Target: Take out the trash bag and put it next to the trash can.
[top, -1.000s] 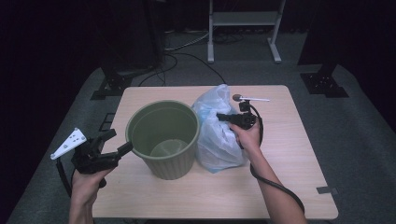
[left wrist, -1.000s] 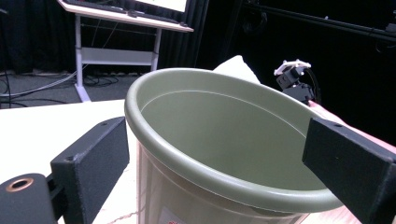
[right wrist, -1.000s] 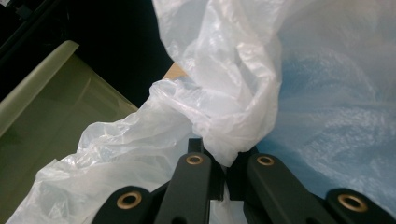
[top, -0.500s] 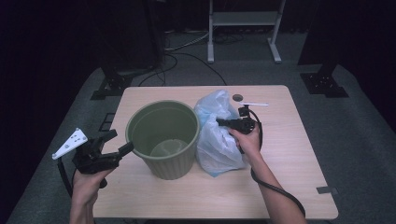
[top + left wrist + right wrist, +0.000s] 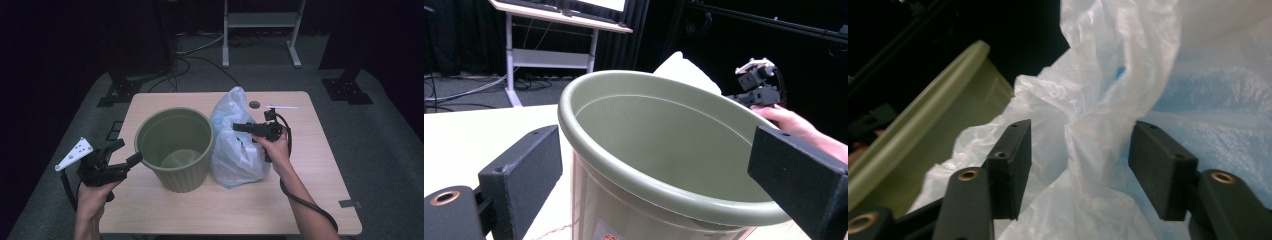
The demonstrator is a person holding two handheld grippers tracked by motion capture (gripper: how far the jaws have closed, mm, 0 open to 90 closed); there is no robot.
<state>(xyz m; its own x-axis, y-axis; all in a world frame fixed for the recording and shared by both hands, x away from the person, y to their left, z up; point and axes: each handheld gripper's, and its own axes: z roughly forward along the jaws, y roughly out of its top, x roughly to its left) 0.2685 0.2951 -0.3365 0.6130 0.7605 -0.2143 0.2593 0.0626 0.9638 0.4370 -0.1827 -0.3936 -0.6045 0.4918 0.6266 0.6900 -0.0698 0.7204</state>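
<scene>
Can't see the bin (image 5: 175, 150) base from the left gripper view, cut off at bottom edge. Bag (image 5: 236, 142) contents too hazy to ID thru the plastic. In the right gripper view, bag (image 5: 1128, 100) runs off top & right edges. Small white item (image 5: 281, 107) at table's far edge too tiny to tell.

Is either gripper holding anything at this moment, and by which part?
Nothing is held. The right gripper has just opened around a fold of the plastic bag; the left gripper stands open astride the bin rim.
</scene>
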